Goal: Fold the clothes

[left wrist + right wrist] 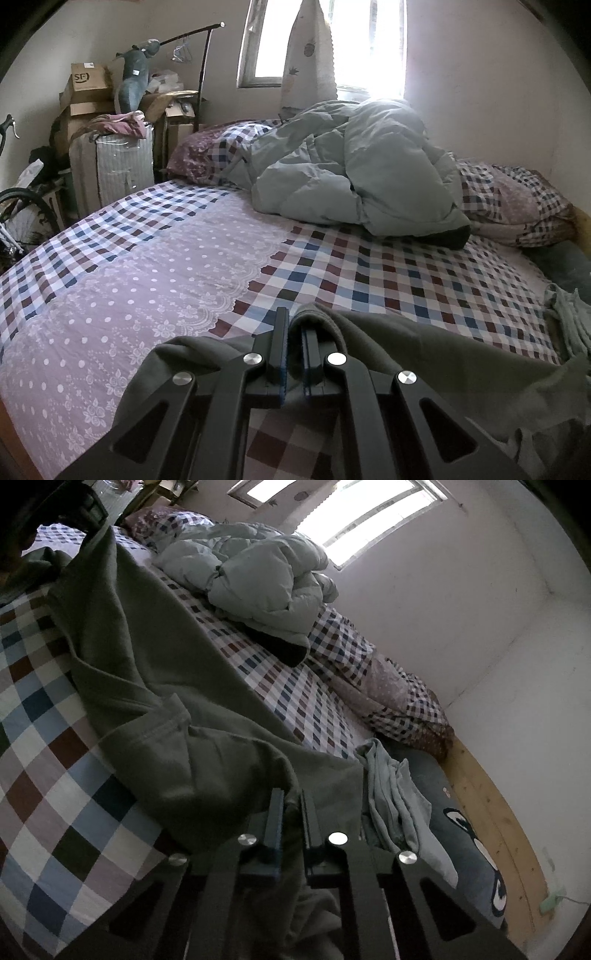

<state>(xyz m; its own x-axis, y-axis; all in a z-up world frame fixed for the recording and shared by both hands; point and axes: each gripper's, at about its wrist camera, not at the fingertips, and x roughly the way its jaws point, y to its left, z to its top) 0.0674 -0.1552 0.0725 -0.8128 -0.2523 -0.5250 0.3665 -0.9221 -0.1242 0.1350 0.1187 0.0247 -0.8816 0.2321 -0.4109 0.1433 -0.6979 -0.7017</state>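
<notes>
A rumpled dark olive-green fleece garment (155, 672) is spread across the checked bed sheet (369, 266), its edge clamped by the left hand-held gripper (294, 325) and another fold pinched by the tilted right hand-held gripper (293, 805).

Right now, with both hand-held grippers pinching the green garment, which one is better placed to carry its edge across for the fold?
Probably the left hand-held gripper: it pinches the green garment with open bedsheet ahead. The right hand-held gripper has bunched cloth around it.
</notes>
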